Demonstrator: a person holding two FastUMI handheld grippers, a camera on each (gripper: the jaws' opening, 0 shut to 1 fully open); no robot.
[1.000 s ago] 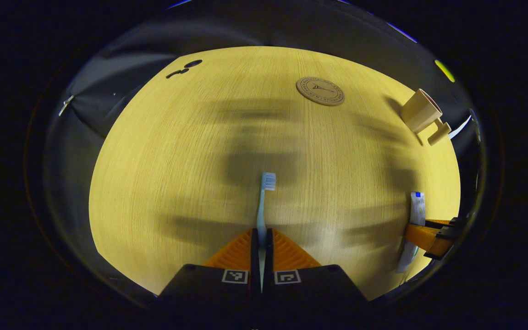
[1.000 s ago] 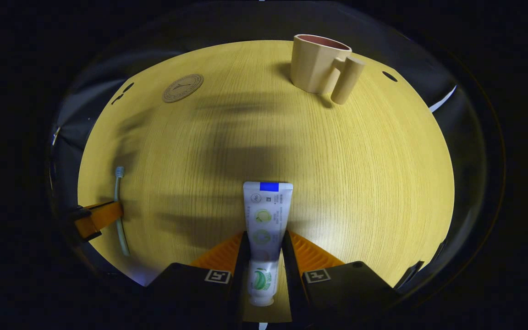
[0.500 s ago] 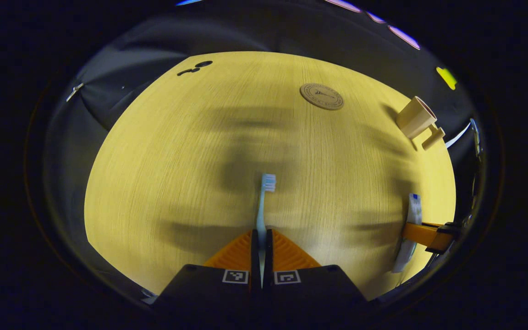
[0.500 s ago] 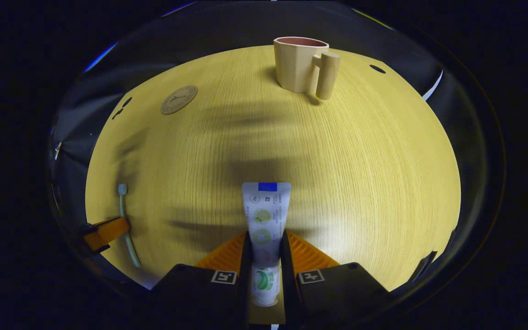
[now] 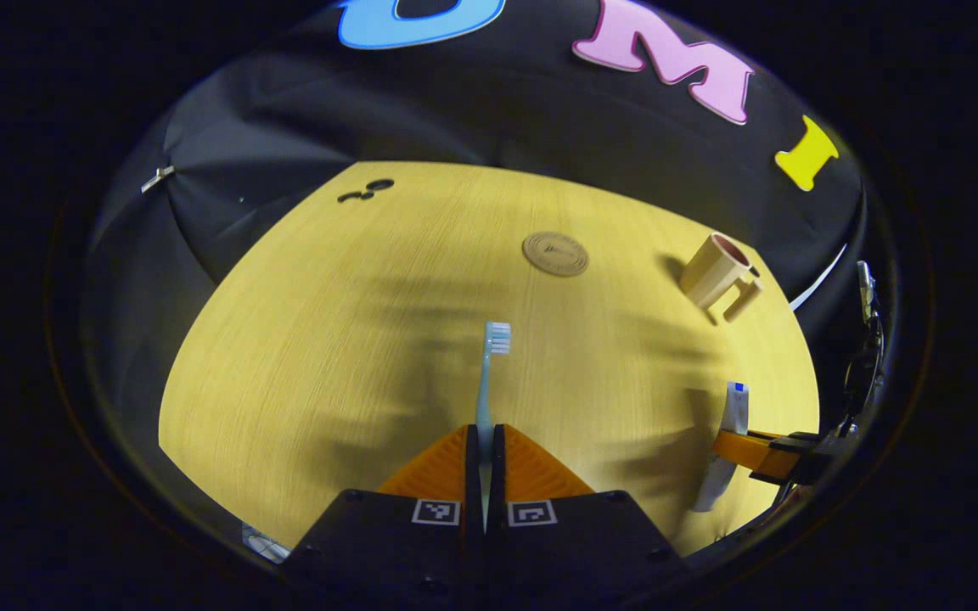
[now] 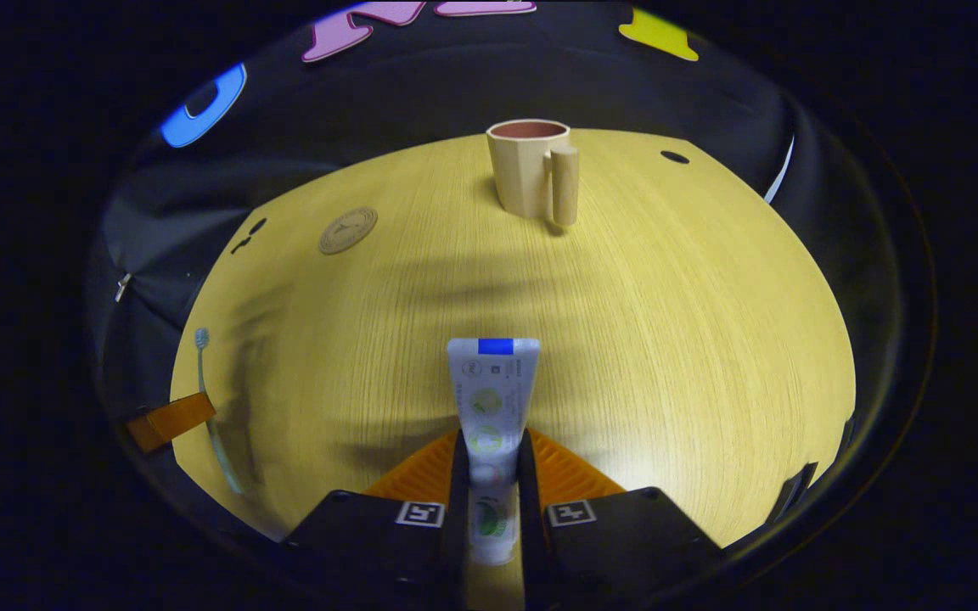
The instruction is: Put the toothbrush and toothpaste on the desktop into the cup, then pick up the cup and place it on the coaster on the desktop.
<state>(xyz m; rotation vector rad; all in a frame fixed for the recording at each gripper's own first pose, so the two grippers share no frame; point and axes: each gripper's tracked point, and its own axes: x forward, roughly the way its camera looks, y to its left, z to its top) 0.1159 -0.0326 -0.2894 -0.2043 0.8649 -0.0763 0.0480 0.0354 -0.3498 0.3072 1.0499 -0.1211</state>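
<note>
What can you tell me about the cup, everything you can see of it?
The cup is beige, looks like matte plastic or ceramic, with faceted sides and a reddish-brown inside. A thick cylindrical handle on its near side reaches almost down to the table. It stands upright, mouth up, near the far edge, to the right of the coaster. Nothing shows above its rim, and only the table touches it.

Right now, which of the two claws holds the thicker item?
The right claw: its fingers press on the flat white toothpaste. The left claw pinches the thin toothbrush.
</note>
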